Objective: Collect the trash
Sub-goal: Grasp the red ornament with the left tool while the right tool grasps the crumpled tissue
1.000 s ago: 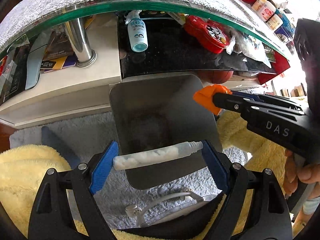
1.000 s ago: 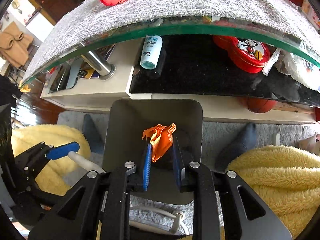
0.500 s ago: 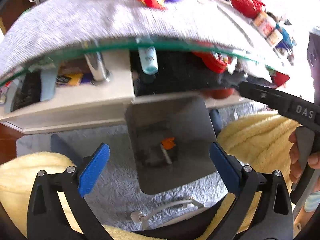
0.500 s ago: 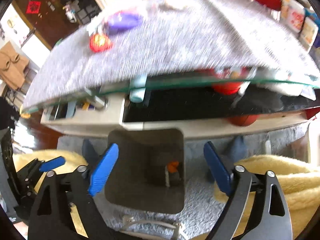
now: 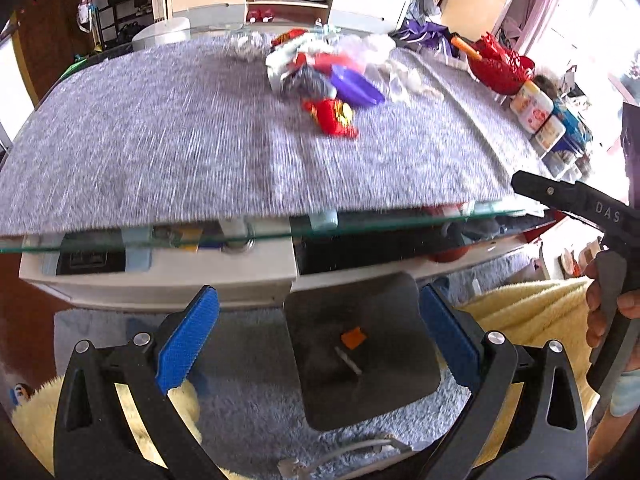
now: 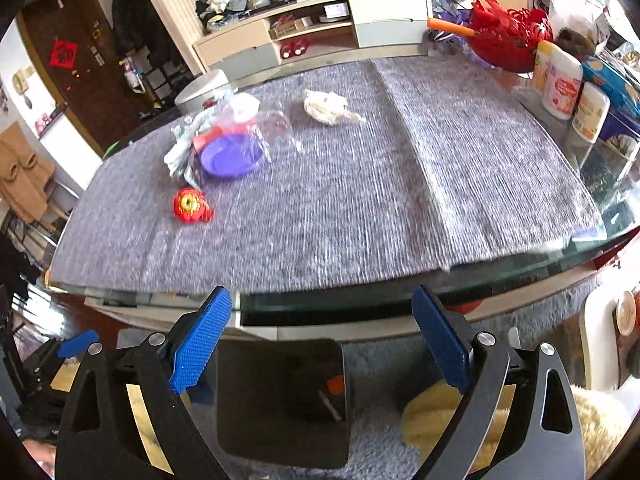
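Observation:
My left gripper is open and empty above a dark square bin on the rug. An orange scrap and a white tube lie at the bin's bottom. My right gripper is also open and empty, higher up over the same bin. On the grey table mat lie a red ornament, a purple lid, clear plastic, a crumpled tissue and a pale wrapper. The pile also shows in the left wrist view.
The glass table edge juts out over the bin. A red basket and several tubs stand at the table's right end. Yellow fleece lies on both sides of the bin, and a white cable on the rug.
Both grippers opened: the tube and the orange scrap fell into the bin. Both hands then rose and tilted up, bringing the tabletop into view.

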Tool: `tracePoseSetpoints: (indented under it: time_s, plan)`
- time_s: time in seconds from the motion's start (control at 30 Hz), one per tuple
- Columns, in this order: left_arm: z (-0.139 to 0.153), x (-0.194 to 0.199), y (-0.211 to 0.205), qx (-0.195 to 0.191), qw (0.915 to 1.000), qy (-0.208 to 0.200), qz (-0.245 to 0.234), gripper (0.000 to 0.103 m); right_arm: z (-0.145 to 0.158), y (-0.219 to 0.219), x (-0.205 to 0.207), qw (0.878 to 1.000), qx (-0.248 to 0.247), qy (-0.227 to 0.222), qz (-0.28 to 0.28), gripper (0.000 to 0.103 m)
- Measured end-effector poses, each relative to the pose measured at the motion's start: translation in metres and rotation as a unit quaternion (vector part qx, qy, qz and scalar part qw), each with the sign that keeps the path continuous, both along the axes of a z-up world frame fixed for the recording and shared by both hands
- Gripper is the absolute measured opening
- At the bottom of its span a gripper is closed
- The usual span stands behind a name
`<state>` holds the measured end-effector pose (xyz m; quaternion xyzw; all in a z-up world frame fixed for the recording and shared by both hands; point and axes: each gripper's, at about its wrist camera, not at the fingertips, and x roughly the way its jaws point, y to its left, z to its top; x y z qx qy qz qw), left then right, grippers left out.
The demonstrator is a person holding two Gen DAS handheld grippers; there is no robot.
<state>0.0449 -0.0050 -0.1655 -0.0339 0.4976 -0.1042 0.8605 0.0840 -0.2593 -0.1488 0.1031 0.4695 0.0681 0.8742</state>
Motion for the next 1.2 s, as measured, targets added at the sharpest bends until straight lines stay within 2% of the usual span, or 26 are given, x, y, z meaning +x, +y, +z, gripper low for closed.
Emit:
tracePoseSetpoints:
  time_s: [0.23, 0.5, 0.8, 1.0, 1.13, 1.2]
  plan:
    - [0.013, 0.033, -0.002, -0.011, 0.9999, -0.013, -0.002, 0.093, 0.015, -0.004, 0.032, 1.000, 0.000, -0.019, -0.008, 0.092]
    - [0.012, 0.090, -0.012, -0.031, 0.9995, -0.008, -0.007, 0.070, 0.022, -0.011, 0.084, 0.999, 0.000, -0.037, -0.024, 0.092]
    - [-0.004, 0.140, -0.027, -0.028, 0.9994, 0.006, -0.017, 0.061, 0.010, -0.002, 0.156, 0.999, -0.005, -0.041, -0.030, 0.091]
    - [-0.018, 0.159, -0.034, -0.023, 0.9994, 0.015, -0.022, 0.061, -0.008, 0.006, 0.196, 0.999, -0.017, -0.030, -0.023, 0.081]
    - [-0.026, 0.169, -0.035, -0.019, 0.9994, 0.019, -0.022, 0.061, -0.026, 0.008, 0.215, 1.000, -0.013, -0.014, -0.018, 0.079]
    - [-0.027, 0.172, -0.037, -0.014, 0.9995, 0.016, -0.024, 0.060, -0.035, 0.009, 0.221, 1.000, -0.004, 0.000, -0.014, 0.069]
